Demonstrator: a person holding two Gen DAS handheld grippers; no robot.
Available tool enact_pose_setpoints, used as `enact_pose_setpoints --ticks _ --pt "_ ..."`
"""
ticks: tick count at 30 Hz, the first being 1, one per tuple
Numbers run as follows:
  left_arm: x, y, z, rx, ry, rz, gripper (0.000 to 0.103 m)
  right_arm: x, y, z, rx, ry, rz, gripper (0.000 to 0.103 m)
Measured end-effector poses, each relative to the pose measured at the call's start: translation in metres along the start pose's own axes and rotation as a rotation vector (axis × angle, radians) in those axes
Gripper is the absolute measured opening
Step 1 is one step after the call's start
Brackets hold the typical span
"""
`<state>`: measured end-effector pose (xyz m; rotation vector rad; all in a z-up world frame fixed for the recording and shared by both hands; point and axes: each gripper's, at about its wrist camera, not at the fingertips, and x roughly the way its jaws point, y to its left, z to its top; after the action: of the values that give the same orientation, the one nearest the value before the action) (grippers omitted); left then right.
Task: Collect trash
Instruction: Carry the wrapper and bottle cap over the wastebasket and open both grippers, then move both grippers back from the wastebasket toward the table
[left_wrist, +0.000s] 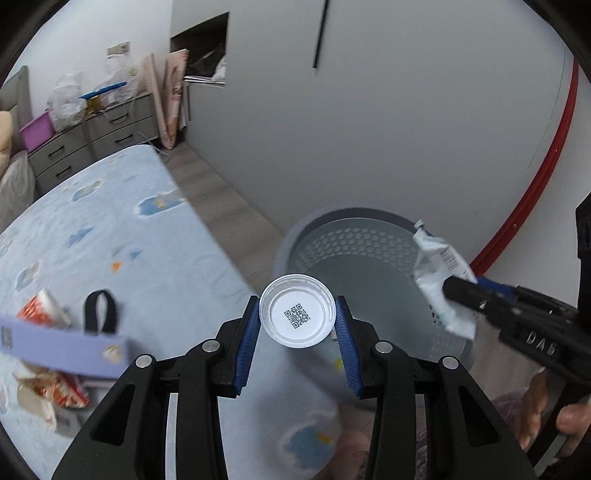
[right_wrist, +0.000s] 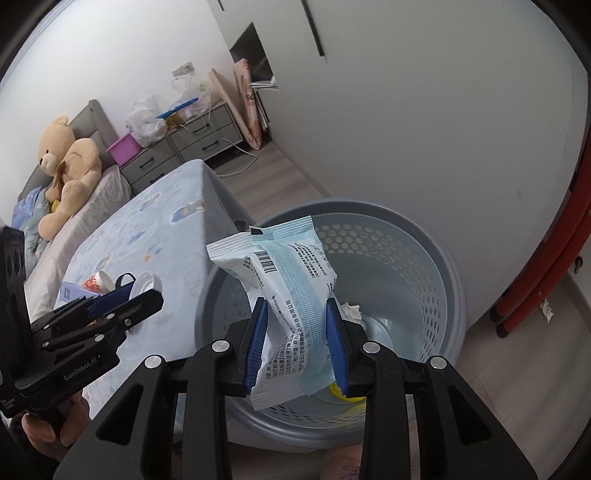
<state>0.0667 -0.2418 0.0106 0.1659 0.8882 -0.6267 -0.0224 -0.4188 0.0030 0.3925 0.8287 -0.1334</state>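
Observation:
My left gripper is shut on a round white plastic lid with a QR code, held by its rim beside the bed's corner, just left of the basket. The grey-blue perforated basket stands on the floor beside the bed. My right gripper is shut on a white and light-blue wrapper packet, which hangs over the open basket. In the left wrist view that packet shows at the basket's right rim. In the basket lie a crumpled white paper and something yellow.
On the bed's blue sheet lie red-and-white wrappers, a purple box and a black strap loop. A teddy bear sits at the headboard. Grey drawers stand behind; a red hoop leans on the white wall.

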Motion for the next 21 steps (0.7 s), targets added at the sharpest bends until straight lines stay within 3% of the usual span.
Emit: enact_pose_setpoints --ticks 10,12,15,21 --pt "0.033 -0.03 0.015 0.032 0.031 -0.039 0.039 0.011 -0.022 0.007 0.064 0.019 -0.042 0.033" --pt "0.033 -0.031 0.015 0.029 0.033 -0.042 0.048 0.009 -0.022 0.007 0.056 0.01 -0.057 0.033" --pt "0.032 -0.026 0.016 0.015 0.019 -0.032 0.06 0.008 -0.023 0.006 0.06 -0.001 -0.064 0.048" --pt "0.029 -0.024 0.015 0.006 0.01 -0.017 0.064 0.009 -0.028 0.007 0.081 0.003 -0.055 0.058"
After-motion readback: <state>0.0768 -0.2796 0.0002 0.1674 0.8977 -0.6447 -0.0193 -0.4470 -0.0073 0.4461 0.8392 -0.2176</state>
